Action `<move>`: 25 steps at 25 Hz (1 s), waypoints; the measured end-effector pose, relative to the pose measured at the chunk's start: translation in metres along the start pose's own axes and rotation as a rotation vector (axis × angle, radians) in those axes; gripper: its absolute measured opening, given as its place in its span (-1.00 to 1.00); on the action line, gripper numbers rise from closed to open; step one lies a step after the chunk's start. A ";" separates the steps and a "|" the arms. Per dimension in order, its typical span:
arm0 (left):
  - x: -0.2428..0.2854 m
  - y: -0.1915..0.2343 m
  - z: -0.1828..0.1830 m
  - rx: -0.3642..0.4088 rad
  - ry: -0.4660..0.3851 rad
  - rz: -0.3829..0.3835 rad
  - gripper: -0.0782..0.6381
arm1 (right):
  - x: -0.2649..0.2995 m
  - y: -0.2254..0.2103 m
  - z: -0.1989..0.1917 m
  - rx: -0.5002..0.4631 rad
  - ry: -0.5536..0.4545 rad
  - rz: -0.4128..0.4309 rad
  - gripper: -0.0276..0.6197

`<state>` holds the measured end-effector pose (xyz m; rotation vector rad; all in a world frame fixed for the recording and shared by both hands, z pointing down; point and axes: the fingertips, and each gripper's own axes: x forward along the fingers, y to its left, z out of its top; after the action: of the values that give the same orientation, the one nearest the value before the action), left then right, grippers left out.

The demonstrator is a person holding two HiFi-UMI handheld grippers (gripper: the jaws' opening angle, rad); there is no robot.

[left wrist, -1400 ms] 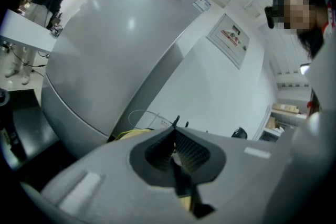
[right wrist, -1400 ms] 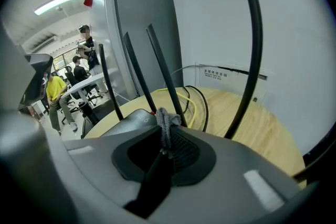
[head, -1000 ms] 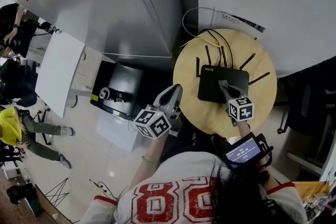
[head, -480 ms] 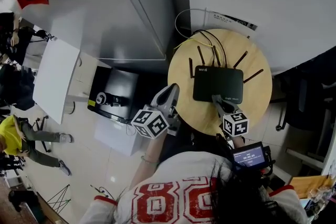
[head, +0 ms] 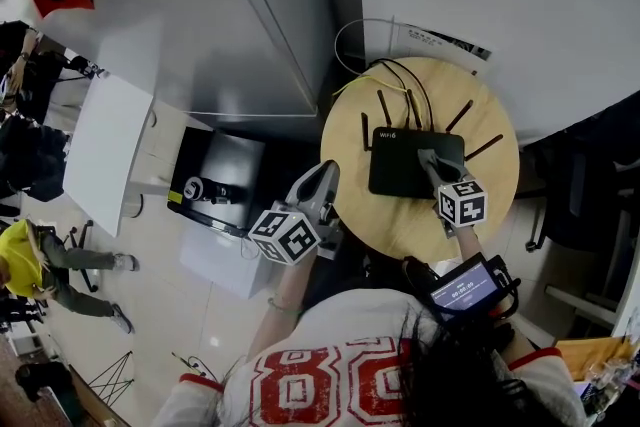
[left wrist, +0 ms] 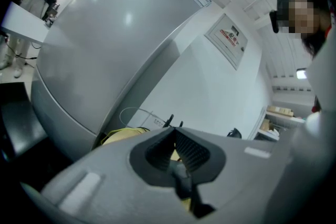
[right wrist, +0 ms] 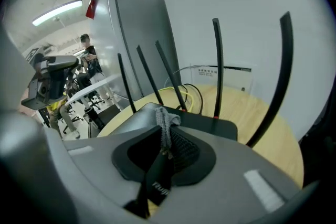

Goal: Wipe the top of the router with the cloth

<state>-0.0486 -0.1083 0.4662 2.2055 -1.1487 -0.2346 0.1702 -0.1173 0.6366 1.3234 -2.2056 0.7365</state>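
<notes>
The cloth (right wrist: 167, 121) is pinched between the jaws of the right gripper (head: 430, 162), over the top of the router (head: 395, 169) on the round table (head: 400, 227). The jaws of the left gripper (head: 322, 183) are pressed together, empty.

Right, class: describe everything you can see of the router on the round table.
The router is a flat, black, rectangular box lying level on the round wooden table, with small white lettering near one corner. Slim black antennas stand up along its far edge and sides, and black and yellow cables leave its back. The right gripper holds a grey cloth over its top.
</notes>
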 end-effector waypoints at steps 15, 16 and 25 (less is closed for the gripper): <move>-0.018 0.023 0.014 -0.007 -0.034 0.072 -0.78 | 0.032 -0.054 0.026 -0.031 0.027 -0.088 -0.79; -0.018 0.024 0.015 -0.008 -0.035 0.073 -0.78 | 0.030 -0.052 0.024 -0.027 0.024 -0.087 -0.79; -0.002 0.015 0.008 -0.012 -0.011 0.031 -0.78 | 0.002 -0.020 -0.008 0.040 0.000 -0.058 -0.78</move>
<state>-0.0632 -0.1170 0.4688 2.1766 -1.1832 -0.2406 0.1882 -0.1210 0.6475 1.4009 -2.1535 0.7618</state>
